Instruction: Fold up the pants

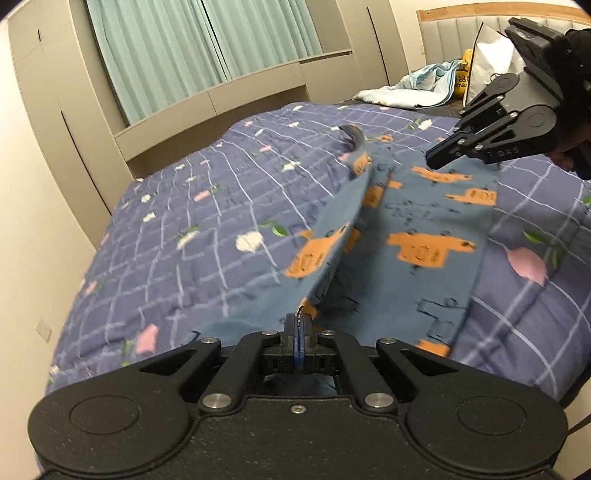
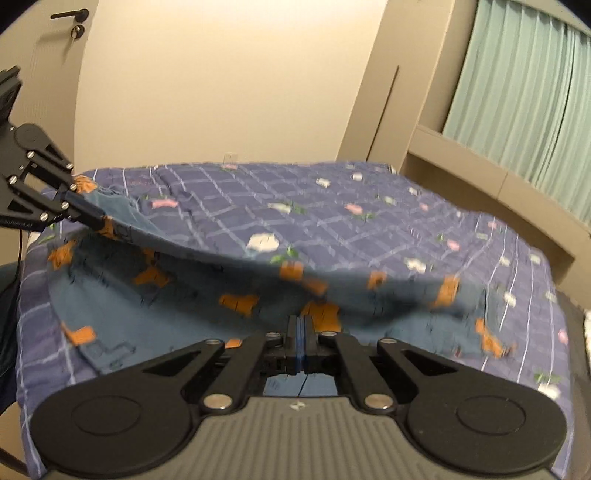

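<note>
Blue pants with orange prints [image 1: 417, 236] lie on the purple checked quilt [image 1: 207, 206] of a bed. My left gripper [image 1: 297, 321] is shut on an edge of the pants and lifts one layer off the quilt. My right gripper [image 1: 434, 158] is shut on the far part of the pants. In the right wrist view the right gripper [image 2: 300, 325] pinches the near edge of the pants [image 2: 184, 288], and the left gripper [image 2: 94, 219] holds the far left corner. The lifted layer sags between them above the lower layer.
A crumpled light blue cloth [image 1: 413, 86] and a white bag [image 1: 491, 55] sit at the bed's head. Beige cabinets and green curtains [image 1: 192, 48] line the far side. A door with a handle [image 2: 70, 16] is behind the bed's foot.
</note>
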The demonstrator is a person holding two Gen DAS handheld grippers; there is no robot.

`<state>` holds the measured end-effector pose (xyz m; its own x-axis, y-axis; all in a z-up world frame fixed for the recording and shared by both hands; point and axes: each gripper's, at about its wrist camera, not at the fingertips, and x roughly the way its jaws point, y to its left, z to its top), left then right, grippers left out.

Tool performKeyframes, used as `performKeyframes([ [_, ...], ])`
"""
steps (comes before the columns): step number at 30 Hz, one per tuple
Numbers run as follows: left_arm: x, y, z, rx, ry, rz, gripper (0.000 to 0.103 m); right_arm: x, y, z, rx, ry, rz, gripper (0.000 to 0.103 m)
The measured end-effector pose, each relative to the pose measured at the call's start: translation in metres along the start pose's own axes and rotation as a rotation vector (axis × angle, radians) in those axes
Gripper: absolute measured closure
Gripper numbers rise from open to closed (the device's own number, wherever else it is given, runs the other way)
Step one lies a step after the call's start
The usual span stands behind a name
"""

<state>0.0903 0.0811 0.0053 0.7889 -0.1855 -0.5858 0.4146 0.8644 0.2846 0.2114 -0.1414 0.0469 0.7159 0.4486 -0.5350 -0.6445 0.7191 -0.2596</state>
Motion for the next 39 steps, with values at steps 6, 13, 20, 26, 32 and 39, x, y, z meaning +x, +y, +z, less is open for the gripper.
performKeyframes([
  [6,-0.004,-0.010,-0.002,-0.004,-0.004,0.003,0.103,0.008,0.009,0.006,-0.099,-0.022,-0.031,0.081],
  [13,-0.008,-0.011,-0.001,-0.008,-0.003,0.002,0.103,0.029,0.031,0.008,-0.365,-0.018,-0.033,0.057],
  [20,-0.010,-0.020,-0.006,0.025,0.007,-0.007,0.103,0.053,0.055,0.012,-0.577,-0.039,-0.055,0.071],
  [26,-0.013,-0.021,-0.013,0.022,0.019,-0.011,0.103,0.047,0.059,0.011,-0.596,0.001,-0.013,0.102],
  [32,-0.016,-0.022,-0.023,0.037,0.044,-0.020,0.103,0.017,0.073,-0.005,-0.572,0.064,0.006,0.102],
  [39,-0.011,-0.021,-0.037,0.049,0.109,-0.071,0.103,-0.005,0.094,-0.024,-0.514,0.130,0.041,0.103],
])
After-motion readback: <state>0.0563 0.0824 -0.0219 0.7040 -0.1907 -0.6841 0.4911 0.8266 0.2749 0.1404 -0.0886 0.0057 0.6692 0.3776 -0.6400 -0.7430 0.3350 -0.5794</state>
